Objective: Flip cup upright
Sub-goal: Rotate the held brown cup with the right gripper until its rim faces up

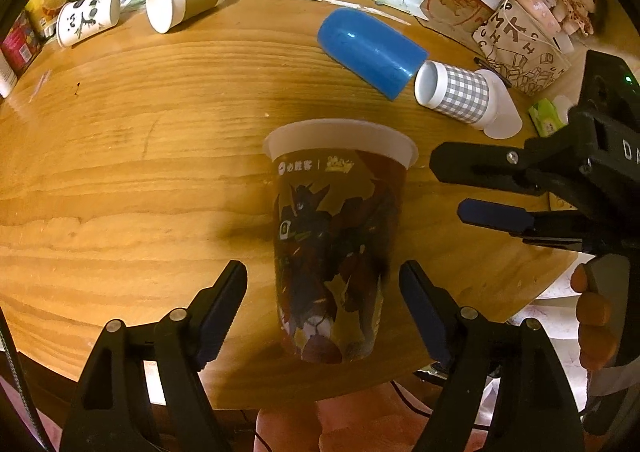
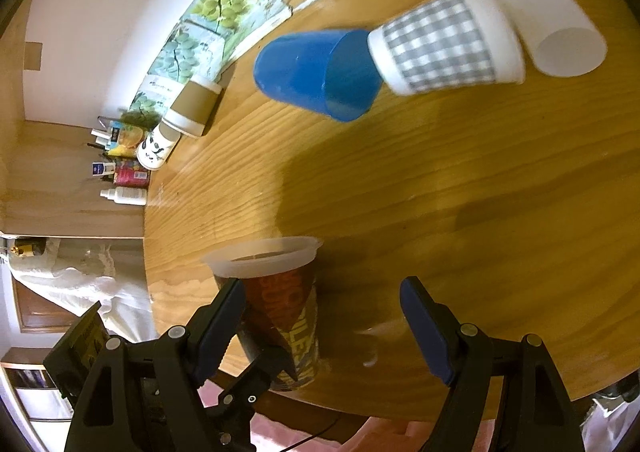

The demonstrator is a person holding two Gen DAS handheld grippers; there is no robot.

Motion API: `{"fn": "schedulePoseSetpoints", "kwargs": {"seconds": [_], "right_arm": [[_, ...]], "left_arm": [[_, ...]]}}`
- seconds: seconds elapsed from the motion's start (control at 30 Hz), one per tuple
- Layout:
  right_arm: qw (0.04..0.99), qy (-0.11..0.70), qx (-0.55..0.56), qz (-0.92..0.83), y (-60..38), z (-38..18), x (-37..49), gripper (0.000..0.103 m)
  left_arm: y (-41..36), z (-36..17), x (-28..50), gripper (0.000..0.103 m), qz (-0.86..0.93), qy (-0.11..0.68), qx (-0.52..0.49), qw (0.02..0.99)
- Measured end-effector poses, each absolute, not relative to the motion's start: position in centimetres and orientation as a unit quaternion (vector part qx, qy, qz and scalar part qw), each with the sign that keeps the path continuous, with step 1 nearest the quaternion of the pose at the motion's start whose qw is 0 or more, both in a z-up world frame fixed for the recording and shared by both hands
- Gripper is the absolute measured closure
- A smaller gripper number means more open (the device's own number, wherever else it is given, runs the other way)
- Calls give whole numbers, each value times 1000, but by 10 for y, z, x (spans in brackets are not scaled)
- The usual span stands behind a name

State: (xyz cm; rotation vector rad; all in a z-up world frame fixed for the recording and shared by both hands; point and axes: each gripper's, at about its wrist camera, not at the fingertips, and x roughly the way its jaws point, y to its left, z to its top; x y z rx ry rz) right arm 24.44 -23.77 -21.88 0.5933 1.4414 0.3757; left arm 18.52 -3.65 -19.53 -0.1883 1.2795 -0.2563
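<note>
**Printed cup upright near the tabletop's front edge**

Left wrist view: the left tongs [image 1: 323, 308] are spread wide, their blue pads apart from the printed cup [image 1: 336, 236] standing rim-up between them on the wooden tabletop [image 1: 140, 180]. Beyond the cup a blue cup [image 1: 370, 50] and a checked cup [image 1: 456, 92] lie on their sides. The right tongs [image 1: 448, 192] are beside the cup, also spread.

Right wrist view: the right tongs [image 2: 322, 326] gape wide; the printed cup [image 2: 276, 304] stands just beside their left finger.
</note>
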Motion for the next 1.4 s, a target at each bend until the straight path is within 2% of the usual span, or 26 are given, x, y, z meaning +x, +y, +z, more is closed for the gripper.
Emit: {"fn": "schedulePoseSetpoints", "kwargs": {"seconds": [0.6,1.4], "right_arm": [[637,677,307,203,-190,-244,259,22],[601,727,238,232,-136,-254,276,22]], "left_arm": [[-10,-205,173,21,-117,603,-120,780],[11,-194,153,22,-70,600,-165,780]]}}
